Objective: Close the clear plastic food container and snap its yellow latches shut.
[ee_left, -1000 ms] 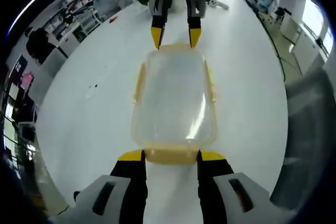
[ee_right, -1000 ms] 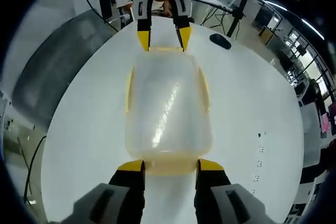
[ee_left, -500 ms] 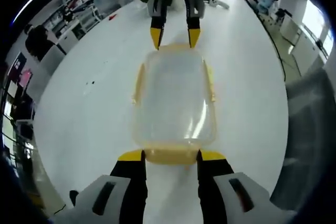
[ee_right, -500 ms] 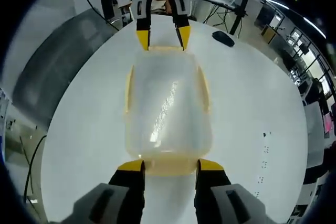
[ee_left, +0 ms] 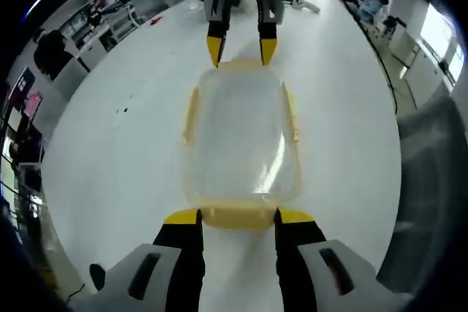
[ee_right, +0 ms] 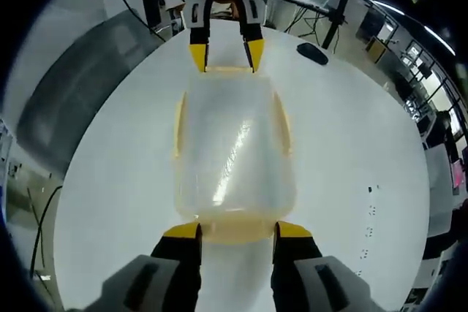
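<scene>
Clear container [ee_left: 242,137], lid on, flat on white table [ee_left: 124,158].

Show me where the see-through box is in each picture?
Left gripper view: the clear container sits in the middle on the white table, between the left gripper at the bottom and the right gripper at the top.
Right gripper view: the container is in the middle again, right gripper at the bottom, left gripper at the top.
Shared landmark: the white table.
</scene>
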A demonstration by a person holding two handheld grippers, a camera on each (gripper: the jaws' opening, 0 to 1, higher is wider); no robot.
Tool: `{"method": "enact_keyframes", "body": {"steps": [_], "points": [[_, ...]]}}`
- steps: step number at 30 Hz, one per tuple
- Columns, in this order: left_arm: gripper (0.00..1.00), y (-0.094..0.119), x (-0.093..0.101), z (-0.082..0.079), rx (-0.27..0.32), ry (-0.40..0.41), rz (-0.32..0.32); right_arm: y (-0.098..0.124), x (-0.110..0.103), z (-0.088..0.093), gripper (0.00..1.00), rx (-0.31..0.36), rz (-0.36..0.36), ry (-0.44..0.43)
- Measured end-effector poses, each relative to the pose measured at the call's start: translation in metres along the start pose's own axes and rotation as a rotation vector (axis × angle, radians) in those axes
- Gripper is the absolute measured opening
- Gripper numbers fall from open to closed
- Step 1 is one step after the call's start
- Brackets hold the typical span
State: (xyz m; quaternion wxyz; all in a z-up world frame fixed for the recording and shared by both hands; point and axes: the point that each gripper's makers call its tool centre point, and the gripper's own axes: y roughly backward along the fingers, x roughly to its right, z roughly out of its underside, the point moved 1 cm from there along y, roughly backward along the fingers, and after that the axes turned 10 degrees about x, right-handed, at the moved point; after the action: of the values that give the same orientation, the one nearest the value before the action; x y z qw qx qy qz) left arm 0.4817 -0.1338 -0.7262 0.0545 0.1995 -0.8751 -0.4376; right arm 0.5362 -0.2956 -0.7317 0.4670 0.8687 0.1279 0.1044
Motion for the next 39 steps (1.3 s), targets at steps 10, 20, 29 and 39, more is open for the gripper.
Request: {"method": "enact_keyframes", "body": {"steps": [10,20,29,39], "points": [[0.36,-0.001,-0.003,-0.001,0.017,-0.034,-0.011,0.000,-0.002,0.001,0.36,0.004,0.005,-0.049],[0.48,0.005,-0.001,0.006,0.007,-0.013,-0.003,0.009,-0.007,0.011,0.43,-0.021,0.027,-0.080],[0.49,0.022,-0.005,0.000,0.047,0.150,-0.029,0.026,-0.005,-0.012,0.43,0.058,0.099,-0.197],[0.49,0.018,-0.001,-0.006,0.062,0.358,-0.064,0.018,0.002,-0.017,0.43,0.068,0.147,-0.379]]}}
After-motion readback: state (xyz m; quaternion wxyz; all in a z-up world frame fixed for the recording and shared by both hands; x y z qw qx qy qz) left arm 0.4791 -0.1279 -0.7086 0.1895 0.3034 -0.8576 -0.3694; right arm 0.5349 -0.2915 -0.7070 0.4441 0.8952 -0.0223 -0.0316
